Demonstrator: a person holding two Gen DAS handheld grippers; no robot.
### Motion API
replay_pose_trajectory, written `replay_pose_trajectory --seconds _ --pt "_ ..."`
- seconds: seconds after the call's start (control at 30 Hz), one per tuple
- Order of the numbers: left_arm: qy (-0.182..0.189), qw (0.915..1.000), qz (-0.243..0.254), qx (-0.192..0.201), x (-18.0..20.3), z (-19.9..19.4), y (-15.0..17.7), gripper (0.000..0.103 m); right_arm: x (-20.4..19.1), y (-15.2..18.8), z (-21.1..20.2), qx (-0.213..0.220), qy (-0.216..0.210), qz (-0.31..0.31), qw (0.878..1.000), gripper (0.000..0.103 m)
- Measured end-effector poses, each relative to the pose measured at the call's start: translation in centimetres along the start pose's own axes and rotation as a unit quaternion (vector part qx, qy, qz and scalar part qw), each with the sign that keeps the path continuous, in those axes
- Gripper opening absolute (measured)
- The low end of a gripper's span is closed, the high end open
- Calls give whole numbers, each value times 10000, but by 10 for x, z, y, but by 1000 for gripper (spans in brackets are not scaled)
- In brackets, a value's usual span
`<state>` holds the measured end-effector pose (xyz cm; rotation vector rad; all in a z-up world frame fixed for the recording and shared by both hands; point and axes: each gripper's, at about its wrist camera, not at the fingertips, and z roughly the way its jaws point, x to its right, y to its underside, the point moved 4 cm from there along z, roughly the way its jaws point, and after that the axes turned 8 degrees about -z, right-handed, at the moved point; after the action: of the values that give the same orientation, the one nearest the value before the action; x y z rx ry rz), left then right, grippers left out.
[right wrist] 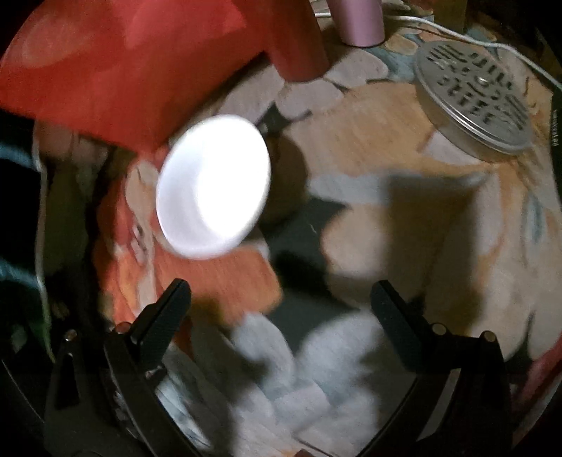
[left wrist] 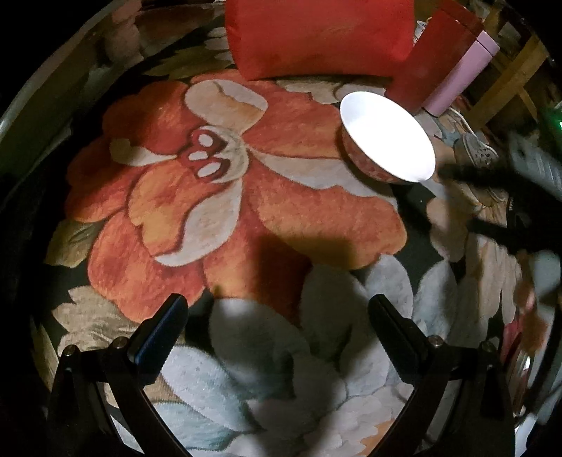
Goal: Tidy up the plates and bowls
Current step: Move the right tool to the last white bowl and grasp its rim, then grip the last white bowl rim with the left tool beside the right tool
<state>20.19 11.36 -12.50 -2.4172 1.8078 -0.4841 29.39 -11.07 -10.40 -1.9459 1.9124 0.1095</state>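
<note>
A bowl [left wrist: 388, 137], white inside with a red patterned outside, stands upright on a floral rug [left wrist: 217, 197]. In the left wrist view it lies far ahead and to the right of my left gripper [left wrist: 277, 313], which is open with nothing between its fingers. The right wrist view is blurred; there the same bowl [right wrist: 212, 186] sits ahead and to the left of my right gripper [right wrist: 281, 298], also open and holding nothing. The blurred dark shape of the other gripper [left wrist: 509, 179] shows just right of the bowl. No plate is in view.
A red cushion [left wrist: 319, 35] lies behind the bowl, with a red box [left wrist: 432, 59] and a pink cylinder [left wrist: 460, 73] to its right. A round perforated metal lid [right wrist: 474, 98] rests on the rug at the far right. A white cable [right wrist: 456, 33] runs behind it.
</note>
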Motion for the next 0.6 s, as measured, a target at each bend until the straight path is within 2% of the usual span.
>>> replay_pose_trajectory --seconds 0.07,0.13,0.2,0.23,0.27,0.3,0.37,0.47,0.6 --pt "10 10000 -20 -23 -4 0 2 102 -2 -11 7 71 -183 270 9994 101" --pt "26 10000 -56 -29 -8 0 3 102 -2 -19 15 126 -285 564 9979 93" --pt "32 10000 -87 -27 -13 -1 2 102 -3 -25 28 30 -369 811 9960 71" --pt "44 9999 -109 -20 -16 -2 2 102 -5 -28 35 -34 -365 893 9953 67" --pt "48 9999 -120 -11 -19 -3 1 102 -6 -30 41 -86 -382 958 9946 54" --pt "47 9999 -131 -2 -21 -4 0 102 -7 -30 46 -139 -410 1012 9939 36" --pt "50 9998 -167 11 -26 -5 -2 102 -8 -30 56 -306 -450 1125 9922 19" --pt "40 9998 -216 35 -33 -6 -4 102 -8 -24 57 -242 -503 1077 9926 18" --pt "29 9996 -265 13 -37 -4 -5 102 -11 -2 58 -493 -990 793 9907 16"
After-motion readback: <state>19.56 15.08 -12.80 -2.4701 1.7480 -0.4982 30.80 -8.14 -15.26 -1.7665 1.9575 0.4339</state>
